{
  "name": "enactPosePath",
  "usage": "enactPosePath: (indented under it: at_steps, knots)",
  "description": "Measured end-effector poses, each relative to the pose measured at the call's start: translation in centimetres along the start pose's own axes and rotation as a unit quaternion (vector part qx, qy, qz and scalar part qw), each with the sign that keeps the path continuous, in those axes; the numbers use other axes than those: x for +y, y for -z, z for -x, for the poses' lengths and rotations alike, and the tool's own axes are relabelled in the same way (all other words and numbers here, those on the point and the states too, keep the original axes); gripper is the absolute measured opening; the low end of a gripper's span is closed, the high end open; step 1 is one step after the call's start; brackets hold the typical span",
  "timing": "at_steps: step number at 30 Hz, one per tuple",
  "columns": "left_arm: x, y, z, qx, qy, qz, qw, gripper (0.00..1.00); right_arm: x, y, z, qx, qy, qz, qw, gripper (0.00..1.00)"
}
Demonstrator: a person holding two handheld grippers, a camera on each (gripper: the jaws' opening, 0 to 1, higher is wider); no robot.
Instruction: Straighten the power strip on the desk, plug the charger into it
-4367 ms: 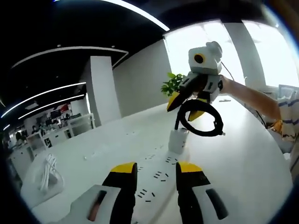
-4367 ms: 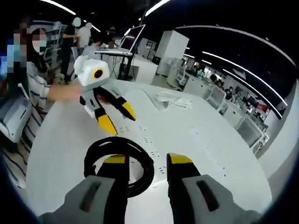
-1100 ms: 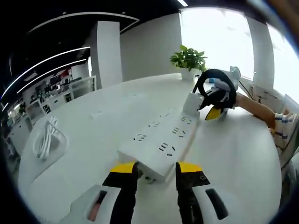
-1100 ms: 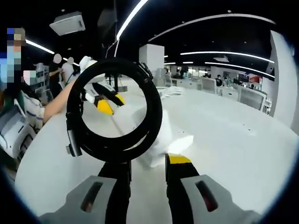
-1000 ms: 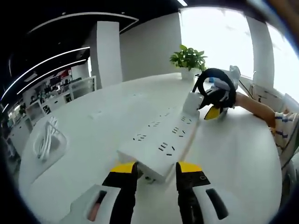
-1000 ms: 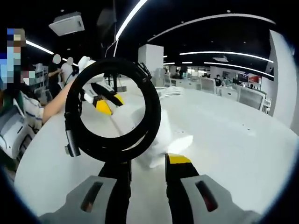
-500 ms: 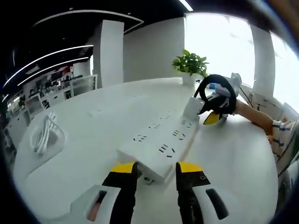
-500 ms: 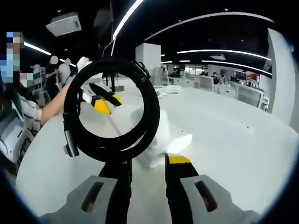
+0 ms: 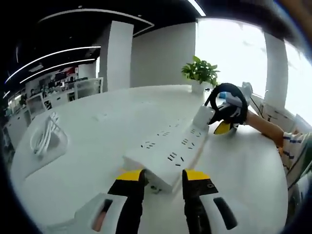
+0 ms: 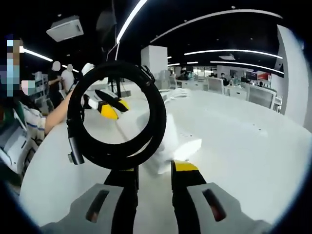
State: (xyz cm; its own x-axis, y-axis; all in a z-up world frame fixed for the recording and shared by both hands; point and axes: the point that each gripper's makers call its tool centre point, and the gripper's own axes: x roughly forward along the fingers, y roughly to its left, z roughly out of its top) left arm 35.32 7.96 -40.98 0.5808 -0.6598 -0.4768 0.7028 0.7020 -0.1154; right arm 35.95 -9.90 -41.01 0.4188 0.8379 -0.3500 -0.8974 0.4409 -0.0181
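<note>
I am seating the charger [image 9: 203,116] into the far end of the power strip [image 9: 168,152], which lies on the white bench [image 9: 97,146]. To do it well, I should keep the near end of the strip pinned and press the charger straight down so its prongs enter square, keeping the coiled black cable [image 10: 116,114] off the sockets.

My left gripper [image 9: 159,177] has its fingers at either side of the strip's near end, close against it; I cannot tell whether they grip it. My right gripper [image 10: 152,172] has its fingers closed on the charger's white body, the cable loop standing above them, at the strip's far end. A potted plant [image 9: 200,73] stands beyond that end.
</note>
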Motion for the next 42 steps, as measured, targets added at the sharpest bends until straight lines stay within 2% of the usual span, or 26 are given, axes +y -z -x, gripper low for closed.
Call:
enactPosePath:
  at_steps: [4,16,26,42]
  knots:
    - [0.1,0.0,-0.1,0.002,-0.008,-0.011,0.9999,0.31,0.2,0.0,0.1,0.001,-0.008,0.002,1.0000,0.24]
    - [0.7,-0.3,-0.2,-0.006,-0.022,-0.003,0.9997,0.31,0.9,0.0,0.1,0.007,-0.019,0.003,0.9998,0.24]
    - [0.9,-0.3,-0.4,-0.018,-0.035,0.004,0.9992,0.32,1.0,0.0,0.0,0.019,-0.009,0.005,0.9998,0.23]
    - [1.5,-0.9,-0.5,-0.045,-0.046,0.049,0.9967,0.32,0.7,0.0,-0.2,0.020,0.001,-0.006,0.9998,0.22]
